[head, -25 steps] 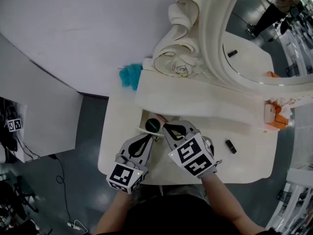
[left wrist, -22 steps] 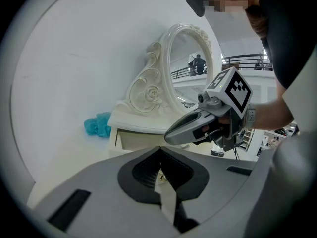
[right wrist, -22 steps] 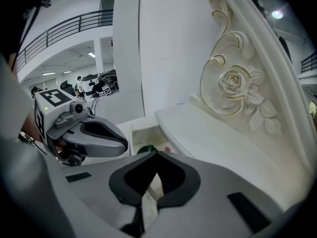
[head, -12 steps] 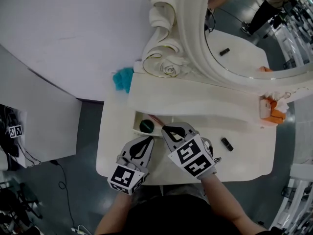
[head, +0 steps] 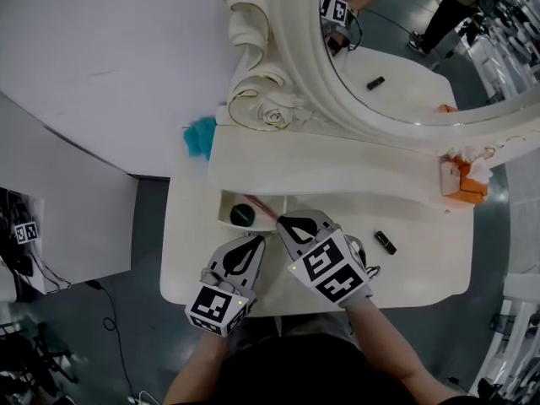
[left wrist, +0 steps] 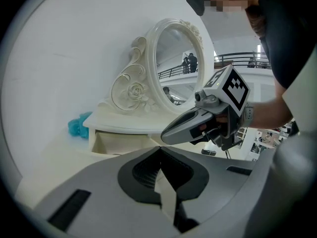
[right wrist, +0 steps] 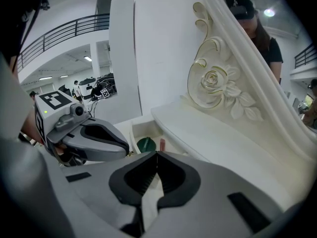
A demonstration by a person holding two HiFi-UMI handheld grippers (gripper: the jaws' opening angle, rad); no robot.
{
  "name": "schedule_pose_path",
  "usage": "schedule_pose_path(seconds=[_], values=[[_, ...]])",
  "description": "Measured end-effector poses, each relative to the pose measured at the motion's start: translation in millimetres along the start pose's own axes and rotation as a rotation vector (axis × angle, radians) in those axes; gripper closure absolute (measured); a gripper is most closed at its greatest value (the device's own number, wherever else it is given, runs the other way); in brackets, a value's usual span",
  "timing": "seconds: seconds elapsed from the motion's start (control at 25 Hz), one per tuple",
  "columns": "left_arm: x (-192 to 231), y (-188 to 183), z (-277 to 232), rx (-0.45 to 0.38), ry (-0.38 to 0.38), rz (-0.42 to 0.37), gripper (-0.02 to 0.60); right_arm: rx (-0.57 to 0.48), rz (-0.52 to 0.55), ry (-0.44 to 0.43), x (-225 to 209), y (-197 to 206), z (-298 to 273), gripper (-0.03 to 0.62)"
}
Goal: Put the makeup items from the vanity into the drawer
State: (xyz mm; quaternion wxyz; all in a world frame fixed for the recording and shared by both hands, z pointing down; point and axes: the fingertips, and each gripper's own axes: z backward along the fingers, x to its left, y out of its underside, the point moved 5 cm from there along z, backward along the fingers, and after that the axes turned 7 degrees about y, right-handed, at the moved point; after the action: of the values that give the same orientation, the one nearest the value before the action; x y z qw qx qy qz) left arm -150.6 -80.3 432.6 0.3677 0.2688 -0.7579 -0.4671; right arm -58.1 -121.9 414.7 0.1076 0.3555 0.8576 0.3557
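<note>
The white vanity (head: 422, 268) has its left drawer (head: 226, 202) open under the shelf. Inside lie a round green item (head: 243, 214) and a pink stick (head: 264, 208); the right gripper view shows them as the green item (right wrist: 146, 144) and the stick (right wrist: 161, 144). A small black makeup tube (head: 385, 242) lies on the tabletop to the right. My left gripper (head: 253, 240) hovers shut just in front of the drawer with nothing in it. My right gripper (head: 291, 222) is beside it, shut and holding nothing, with its tips near the drawer's right end.
A carved oval mirror (head: 287, 49) rises behind the shelf (head: 337, 171). An orange and white box (head: 460, 180) sits at the shelf's right end. A teal fluffy thing (head: 201, 137) lies at the back left. The table's front edge is close under both grippers.
The head view has swung, so the vanity sits further left and higher in the picture. Both grippers have shifted a little to the right relative to the drawer. Both stayed shut.
</note>
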Motion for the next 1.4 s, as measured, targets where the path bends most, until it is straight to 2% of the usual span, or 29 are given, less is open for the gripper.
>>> schedule_pose_path(seconds=[0.68, 1.2, 1.4], values=[[-37, 2, -33, 0.027, 0.103, -0.015, 0.568, 0.021, -0.066, 0.050, -19, 39, 30, 0.572], [-70, 12, -68, 0.069, 0.195, -0.022, 0.568, 0.065, -0.157, 0.108, -39, 87, 58, 0.572], [-83, 15, -82, 0.084, 0.229, -0.025, 0.568, 0.063, -0.223, 0.116, -44, 106, 68, 0.572]])
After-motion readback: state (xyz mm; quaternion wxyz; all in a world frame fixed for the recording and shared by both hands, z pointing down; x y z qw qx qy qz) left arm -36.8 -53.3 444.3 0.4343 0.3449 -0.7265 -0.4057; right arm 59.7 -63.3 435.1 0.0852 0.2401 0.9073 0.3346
